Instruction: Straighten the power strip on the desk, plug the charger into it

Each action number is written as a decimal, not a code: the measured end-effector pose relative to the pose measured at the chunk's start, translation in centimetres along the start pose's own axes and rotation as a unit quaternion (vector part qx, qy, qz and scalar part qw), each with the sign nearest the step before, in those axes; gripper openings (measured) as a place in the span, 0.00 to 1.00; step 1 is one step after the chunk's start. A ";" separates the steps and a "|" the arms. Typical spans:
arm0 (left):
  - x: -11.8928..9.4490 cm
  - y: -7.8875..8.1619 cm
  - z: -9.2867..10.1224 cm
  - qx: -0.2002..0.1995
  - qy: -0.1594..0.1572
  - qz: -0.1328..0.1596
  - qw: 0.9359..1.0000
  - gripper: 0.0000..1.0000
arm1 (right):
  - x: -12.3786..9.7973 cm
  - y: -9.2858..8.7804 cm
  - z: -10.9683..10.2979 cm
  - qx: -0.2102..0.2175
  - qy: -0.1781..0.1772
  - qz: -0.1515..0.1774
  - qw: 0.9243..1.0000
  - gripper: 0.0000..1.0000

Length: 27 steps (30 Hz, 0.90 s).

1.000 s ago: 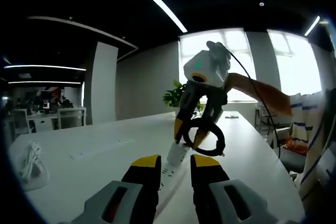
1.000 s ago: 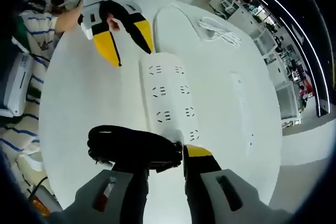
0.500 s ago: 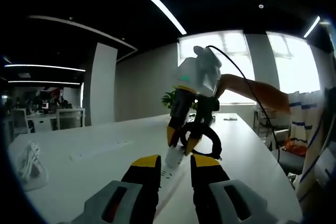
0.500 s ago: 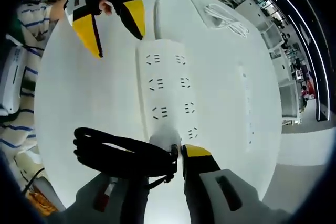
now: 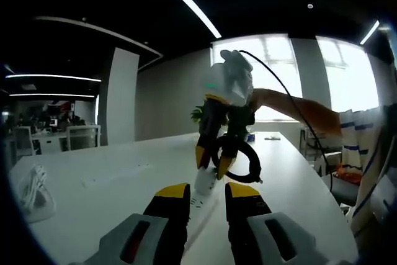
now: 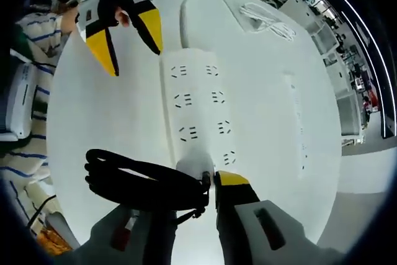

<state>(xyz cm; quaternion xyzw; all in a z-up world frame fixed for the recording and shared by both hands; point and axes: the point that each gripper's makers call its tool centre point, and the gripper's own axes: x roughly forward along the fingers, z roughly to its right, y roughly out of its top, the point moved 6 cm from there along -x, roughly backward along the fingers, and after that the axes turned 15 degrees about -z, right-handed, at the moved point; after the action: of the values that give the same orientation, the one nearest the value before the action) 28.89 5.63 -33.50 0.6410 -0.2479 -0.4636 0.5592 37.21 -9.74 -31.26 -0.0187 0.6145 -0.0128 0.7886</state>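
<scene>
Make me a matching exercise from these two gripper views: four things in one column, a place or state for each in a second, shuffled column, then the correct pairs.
Things:
1. power strip
2. charger
3. black cable bundle
4. coiled white cable

Places or states:
A. held between the jaws of the right gripper, at the strip's near end
B. lies flat on the desk, sockets facing up
C. lies loose on the desk beyond the strip's far end
D. looped beside the charger, off the strip's edge

Pairs: 1-B, 2-A, 3-D, 4-C
</scene>
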 end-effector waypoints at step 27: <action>0.6 -0.1 0.3 0.000 -0.003 -0.006 1.000 0.23 | 0.3 0.8 0.1 -0.013 0.006 -0.068 0.998 0.22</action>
<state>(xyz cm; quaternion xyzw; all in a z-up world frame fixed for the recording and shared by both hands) 28.90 4.97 -33.81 0.6415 -0.2459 -0.4683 0.5556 37.41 -8.97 -31.53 -0.0701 0.6164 -0.0584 0.7821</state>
